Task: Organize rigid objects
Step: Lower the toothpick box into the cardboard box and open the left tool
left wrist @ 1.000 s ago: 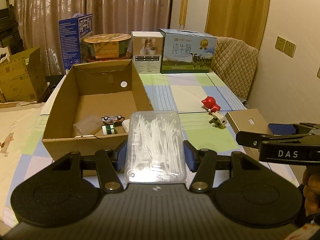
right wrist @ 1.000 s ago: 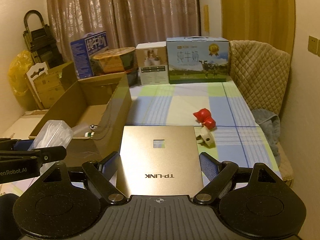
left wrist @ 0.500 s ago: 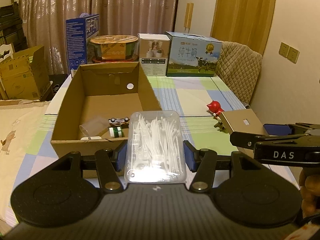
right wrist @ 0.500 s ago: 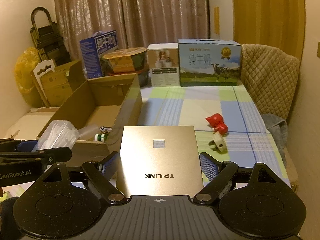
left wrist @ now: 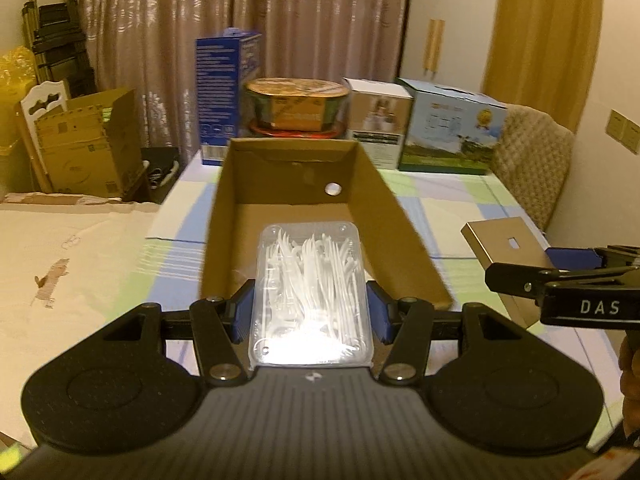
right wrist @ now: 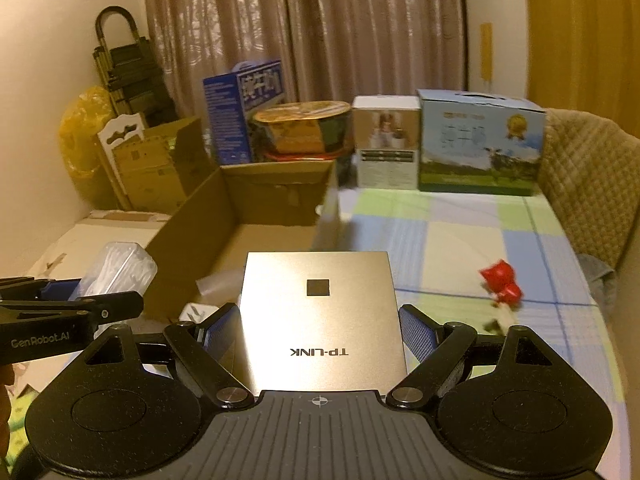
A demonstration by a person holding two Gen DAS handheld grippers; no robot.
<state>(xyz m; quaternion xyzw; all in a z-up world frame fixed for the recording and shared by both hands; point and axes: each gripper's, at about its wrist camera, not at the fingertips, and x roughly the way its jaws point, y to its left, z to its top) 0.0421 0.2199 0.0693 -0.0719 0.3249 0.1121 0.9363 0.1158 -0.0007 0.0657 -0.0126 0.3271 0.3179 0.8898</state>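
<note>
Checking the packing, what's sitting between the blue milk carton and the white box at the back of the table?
A round tin with a gold lid sits between the blue carton and the white box, seen in both wrist views.

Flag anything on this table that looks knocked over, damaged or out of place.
The red toy figure lies toppled on the checked tablecloth, loose, right of the open cardboard box. Motion blur hides any damage. Otherwise nothing stands out: the floss pick case and the gold TP-LINK box sit squarely in the tongs.
</note>
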